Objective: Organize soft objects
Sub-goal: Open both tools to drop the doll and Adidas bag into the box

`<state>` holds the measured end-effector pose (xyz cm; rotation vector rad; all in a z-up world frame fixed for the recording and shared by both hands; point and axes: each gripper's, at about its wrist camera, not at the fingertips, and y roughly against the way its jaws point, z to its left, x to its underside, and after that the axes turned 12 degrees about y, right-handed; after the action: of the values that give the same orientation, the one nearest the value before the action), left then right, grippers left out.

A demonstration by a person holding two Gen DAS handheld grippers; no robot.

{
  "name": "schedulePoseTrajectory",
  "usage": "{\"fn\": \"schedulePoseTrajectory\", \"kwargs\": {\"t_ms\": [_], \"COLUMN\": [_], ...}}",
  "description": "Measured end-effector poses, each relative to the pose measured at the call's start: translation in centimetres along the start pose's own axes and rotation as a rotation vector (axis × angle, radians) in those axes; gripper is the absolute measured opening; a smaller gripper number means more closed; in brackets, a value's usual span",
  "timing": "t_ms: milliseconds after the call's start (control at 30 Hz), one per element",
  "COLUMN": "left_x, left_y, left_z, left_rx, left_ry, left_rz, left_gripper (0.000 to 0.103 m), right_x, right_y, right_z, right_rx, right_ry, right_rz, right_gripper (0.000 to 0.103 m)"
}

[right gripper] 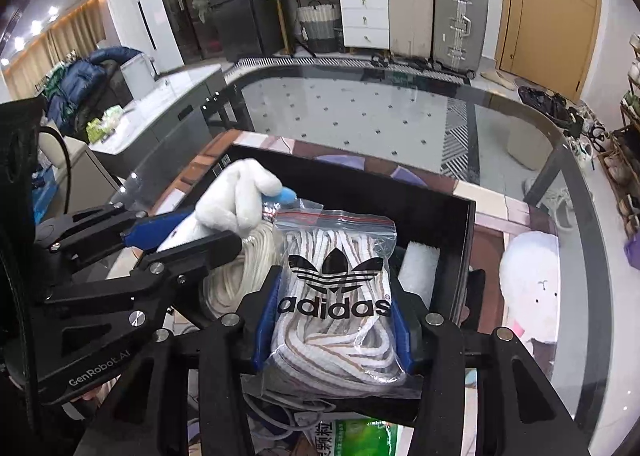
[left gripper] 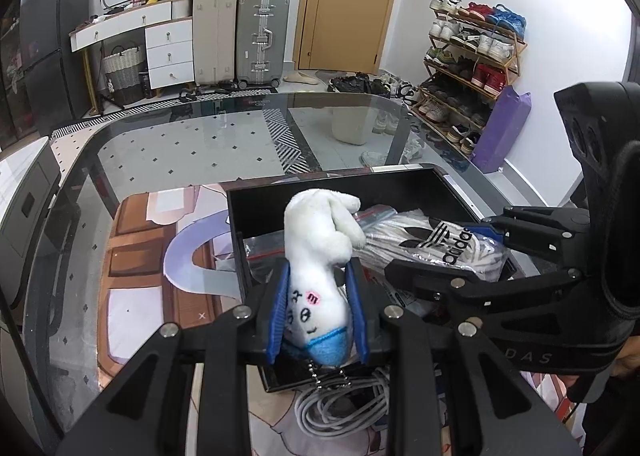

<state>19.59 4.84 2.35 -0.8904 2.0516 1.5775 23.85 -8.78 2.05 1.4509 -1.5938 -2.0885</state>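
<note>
My left gripper (left gripper: 316, 292) is shut on a small white plush toy (left gripper: 320, 252) with a drawn face and a blue end, held above the black box (left gripper: 256, 199). It also shows in the right wrist view (right gripper: 236, 199). My right gripper (right gripper: 332, 316) is shut on a clear zip bag of white laces marked adidas (right gripper: 336, 280), held over the same box (right gripper: 464, 223). The bag also shows in the left wrist view (left gripper: 436, 244). A coil of white cord (right gripper: 236, 276) and a white pad (right gripper: 420, 268) lie in the box.
The box stands on a printed mat (left gripper: 152, 256) on a glass table (left gripper: 200, 143). A large white plush (right gripper: 536, 288) lies right of the box. A grey cable coil (left gripper: 340, 412) and a green packet (right gripper: 360, 436) lie near the front.
</note>
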Motion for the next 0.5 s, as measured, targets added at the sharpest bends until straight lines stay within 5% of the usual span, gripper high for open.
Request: {"fn": "schedulePoseTrajectory", "kwargs": {"t_ms": [133,233,400,500], "left_x": [0.4,0.7,1.0,1.5], "left_y": [0.3,1.0,2.6,3.8], "left_z": [-0.4,-0.8,-1.3,-1.3], "left_rx": [0.005,0.016,0.001,0.014], "left_ry": [-0.021,-0.022,-0.040,-0.028], "left_rz": [-0.009,-0.023,-0.054,-0.076], "left_gripper": [0.036,0.054,0.057,0.078], "right_x": [0.7,1.5,3.7,5.2], "right_y": [1.5,3.2,5.8,7.2], "right_z": [0.4,0.8,0.4,0.1], "right_rx": [0.054,0.103,0.140,0.152], "right_ry": [0.079,0.106,0.065,0.033], "right_rz": [-0.060,-0.112,-0.170,-0.185], "right_gripper": [0.070,0.087,0.101,0.102]}}
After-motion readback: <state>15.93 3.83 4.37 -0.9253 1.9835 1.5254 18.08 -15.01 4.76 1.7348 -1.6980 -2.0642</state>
